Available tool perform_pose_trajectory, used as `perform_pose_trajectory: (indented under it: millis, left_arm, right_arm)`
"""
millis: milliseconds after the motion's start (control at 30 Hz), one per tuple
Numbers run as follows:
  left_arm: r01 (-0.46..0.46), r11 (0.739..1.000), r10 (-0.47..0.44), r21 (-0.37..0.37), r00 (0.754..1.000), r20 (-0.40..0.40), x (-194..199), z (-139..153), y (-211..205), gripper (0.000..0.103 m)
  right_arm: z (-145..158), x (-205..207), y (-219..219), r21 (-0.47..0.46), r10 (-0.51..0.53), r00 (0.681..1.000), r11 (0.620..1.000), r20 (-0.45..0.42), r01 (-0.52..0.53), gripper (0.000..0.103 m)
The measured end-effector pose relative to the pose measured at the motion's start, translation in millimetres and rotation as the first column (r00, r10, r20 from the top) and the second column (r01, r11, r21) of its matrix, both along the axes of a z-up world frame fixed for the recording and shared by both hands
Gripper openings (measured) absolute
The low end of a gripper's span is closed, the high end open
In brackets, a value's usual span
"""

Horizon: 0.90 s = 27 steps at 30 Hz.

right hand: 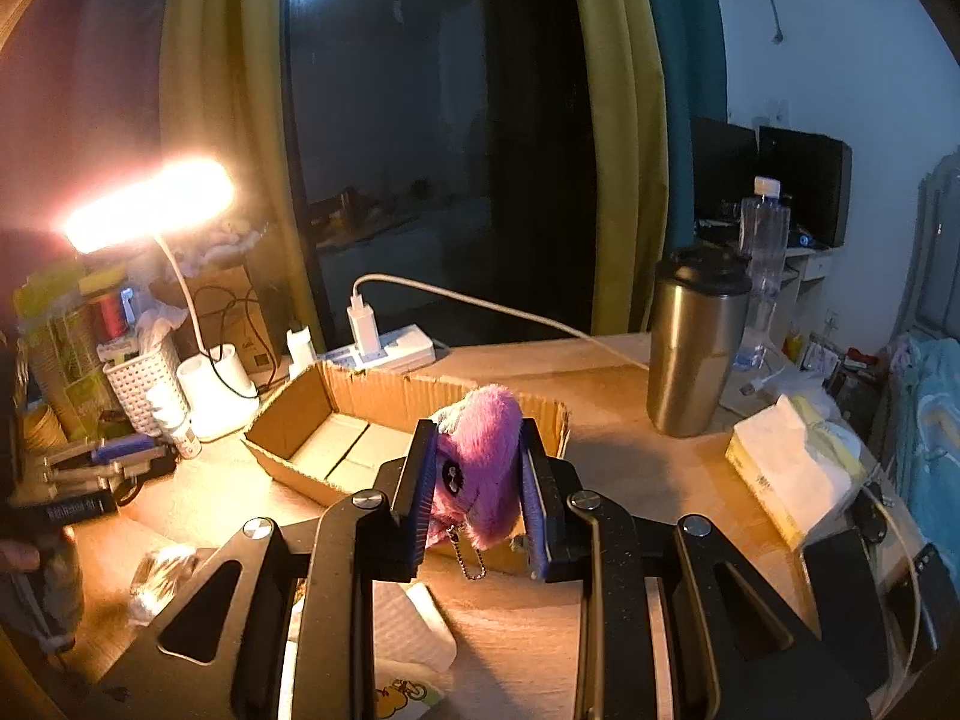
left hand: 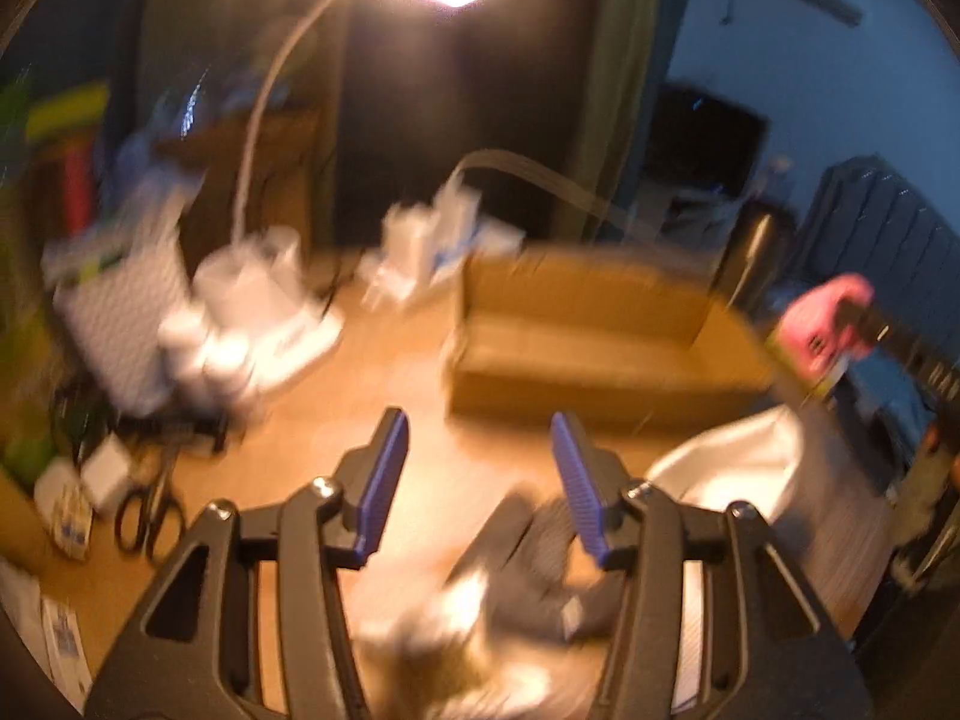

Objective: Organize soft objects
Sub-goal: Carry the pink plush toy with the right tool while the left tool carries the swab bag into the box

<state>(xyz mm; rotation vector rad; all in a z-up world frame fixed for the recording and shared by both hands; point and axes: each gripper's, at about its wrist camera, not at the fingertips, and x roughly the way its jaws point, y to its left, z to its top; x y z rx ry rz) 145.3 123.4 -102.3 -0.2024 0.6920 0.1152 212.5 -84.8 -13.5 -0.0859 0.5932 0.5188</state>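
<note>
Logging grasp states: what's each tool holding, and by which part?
Right tool clamps the purple plush toy across its furry body, keychain dangling below. Left tool is open, holding nothing.

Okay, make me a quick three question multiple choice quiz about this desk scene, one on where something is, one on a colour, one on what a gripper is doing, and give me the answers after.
1. Where does the steel tumbler stand?
A. inside the cardboard box
B. on the desk, right of the cardboard box
C. on the tissue box

2. What colour is the plush toy?
A. purple
B. green
C. white

3. What is the right gripper doing?
A. open and holding nothing
B. shut on the tumbler
C. shut on the plush toy

Answers:
1 B, it stands on bare desk beyond the box's right end.
2 A, its fur is purple.
3 C, both fingers press the toy's sides.
</note>
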Motion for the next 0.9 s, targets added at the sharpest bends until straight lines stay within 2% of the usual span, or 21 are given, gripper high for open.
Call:
perform_pose_trajectory:
  millis: [67, 133, 167, 433, 600, 667, 733, 800, 900]
  left_arm:
    - [-0.035, 0.999, 0.035, -0.007, 0.997, -0.064, -9, -18, 7, 0.056]
    - [-0.061, 0.998, 0.059, -0.009, 0.989, -0.134, -17, -36, 12, 0.070]
    - [-0.073, 0.997, 0.071, -0.003, 0.986, -0.152, -22, -42, 12, 0.072]
    - [-0.112, 0.994, 0.107, -0.007, 0.964, -0.245, -46, -73, 7, 0.074]
    - [-0.109, 0.994, 0.105, -0.003, 0.961, -0.254, -47, -79, 1, 0.074]
    - [-0.098, 0.995, 0.096, 0.002, 0.966, -0.238, -49, -80, -1, 0.072]
    - [-0.082, 0.997, 0.079, -0.002, 0.970, -0.229, -49, -81, -3, 0.058]
    - [-0.071, 0.997, 0.068, -0.005, 0.973, -0.222, -50, -79, -3, 0.053]
    - [-0.049, 0.999, 0.045, -0.012, 0.978, -0.201, -51, -71, -6, 0.051]
  right_arm:
    - [-3, -2, 0, 0.000, -0.001, 1.000, 1.000, -0.009, 0.001, 0.028]
    - [-6, -4, -1, 0.000, -0.003, 1.000, 1.000, -0.019, 0.003, 0.028]
    - [-7, -6, -1, 0.001, -0.004, 1.000, 1.000, -0.023, 0.004, 0.028]
    - [-12, -24, -2, -0.006, 0.004, 0.999, 1.000, -0.038, -0.004, 0.028]
    - [-10, -35, -8, -0.006, -0.004, 0.999, 1.000, -0.035, 0.003, 0.028]
    - [-11, -39, -10, -0.005, -0.008, 0.999, 1.000, -0.038, 0.008, 0.028]
    - [-10, -42, -12, -0.003, -0.011, 0.999, 1.000, -0.040, 0.011, 0.028]
    - [-8, -44, -13, -0.002, -0.010, 0.999, 1.000, -0.037, 0.010, 0.028]
    - [-3, -44, -13, 0.003, -0.010, 1.000, 1.000, -0.024, 0.010, 0.028]
